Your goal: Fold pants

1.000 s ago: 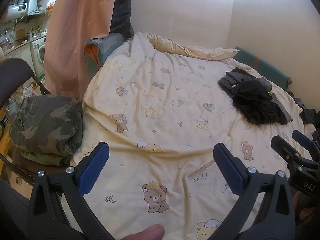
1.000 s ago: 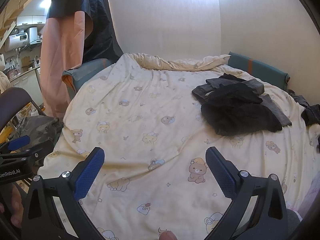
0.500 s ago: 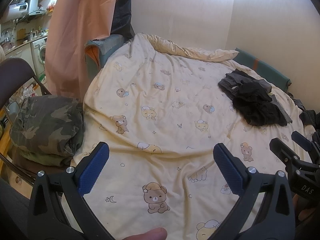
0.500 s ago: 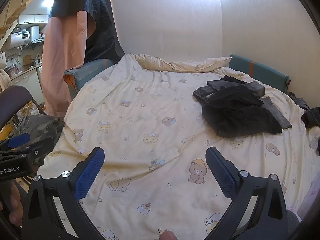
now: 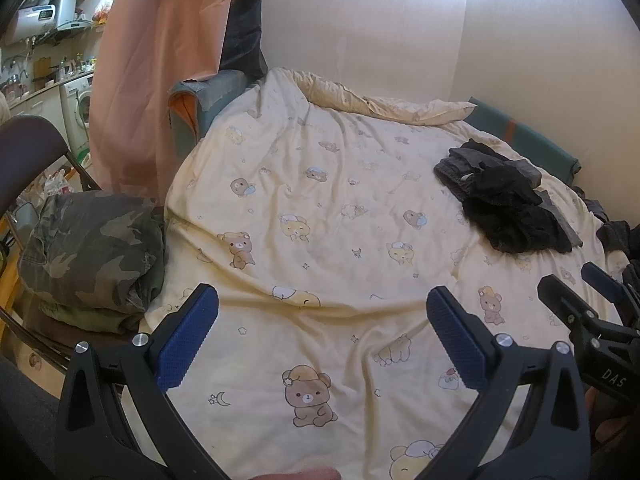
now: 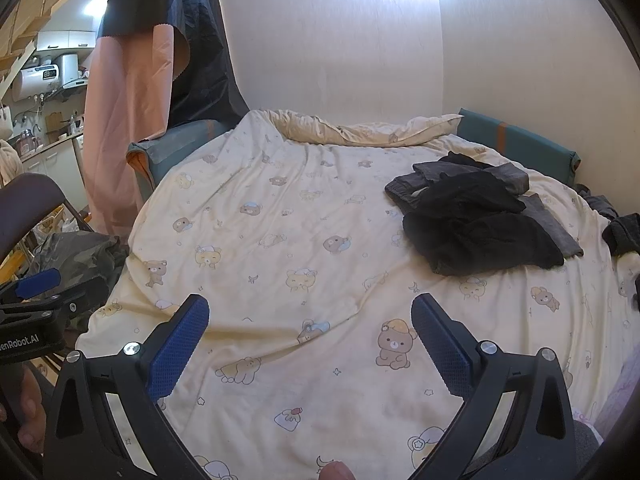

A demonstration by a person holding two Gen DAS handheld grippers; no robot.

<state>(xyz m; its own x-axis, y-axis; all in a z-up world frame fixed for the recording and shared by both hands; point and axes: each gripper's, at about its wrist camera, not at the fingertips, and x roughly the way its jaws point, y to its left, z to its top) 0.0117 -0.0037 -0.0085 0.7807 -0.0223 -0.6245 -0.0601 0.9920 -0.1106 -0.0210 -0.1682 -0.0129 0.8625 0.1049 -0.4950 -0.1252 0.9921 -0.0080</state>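
Note:
A heap of dark black and grey pants (image 5: 508, 200) (image 6: 476, 216) lies crumpled on the far right of the bed. Folded camouflage pants (image 5: 88, 248) (image 6: 76, 256) rest on a chair at the bed's left side. My left gripper (image 5: 320, 332) is open above the near part of the bedspread, nothing between its blue pads. My right gripper (image 6: 310, 340) is also open and empty, well short of the dark heap. The right gripper's tip (image 5: 592, 312) shows at the left view's right edge; the left gripper's tip (image 6: 36, 300) shows at the right view's left edge.
A cream bedspread with bear prints (image 5: 320, 208) (image 6: 280, 240) covers the bed. More dark clothing (image 6: 624, 232) lies at its far right edge. A dark chair back (image 5: 28, 148) stands left. A pink curtain (image 5: 160, 60) hangs behind; teal cushions (image 6: 516, 144) line the wall.
Both grippers have drawn back slightly from the bed, so the dark heap looks a little farther away. Both stay open and empty.

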